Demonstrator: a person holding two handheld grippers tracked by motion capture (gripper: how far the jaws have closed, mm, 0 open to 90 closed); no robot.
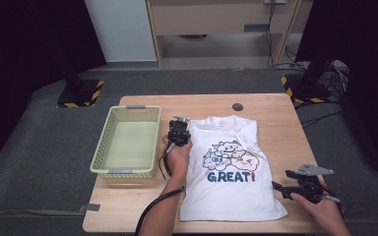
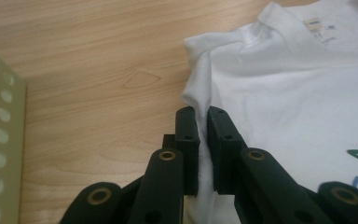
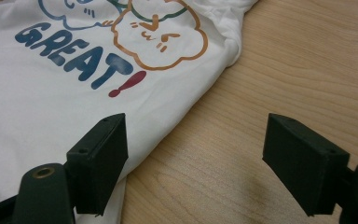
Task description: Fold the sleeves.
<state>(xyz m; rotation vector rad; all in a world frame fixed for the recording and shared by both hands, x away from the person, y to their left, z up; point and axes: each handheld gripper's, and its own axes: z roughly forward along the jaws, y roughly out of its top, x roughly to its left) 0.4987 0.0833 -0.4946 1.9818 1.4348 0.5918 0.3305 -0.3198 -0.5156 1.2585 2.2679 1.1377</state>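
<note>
A white T-shirt (image 1: 231, 167) printed with cartoon clouds and "GREAT!" lies flat on the wooden table (image 1: 275, 128), collar toward the far edge. My left gripper (image 1: 179, 132) sits at the shirt's left shoulder edge. In the left gripper view its jaws are pinched on a fold of the white T-shirt (image 2: 279, 93) cloth, my left gripper (image 2: 204, 122) pressing it between both pads. My right gripper (image 1: 281, 183) rests near the shirt's lower right hem. In the right gripper view my right gripper (image 3: 196, 154) stands wide open over bare wood, its left jaw above the T-shirt (image 3: 51, 102) edge.
A pale green perforated basket (image 1: 128, 142) stands empty at the table's left, close beside my left hand; its wall (image 2: 0, 154) shows in the left gripper view. A small dark round disc (image 1: 237, 106) lies near the far edge. Dark floor surrounds the table.
</note>
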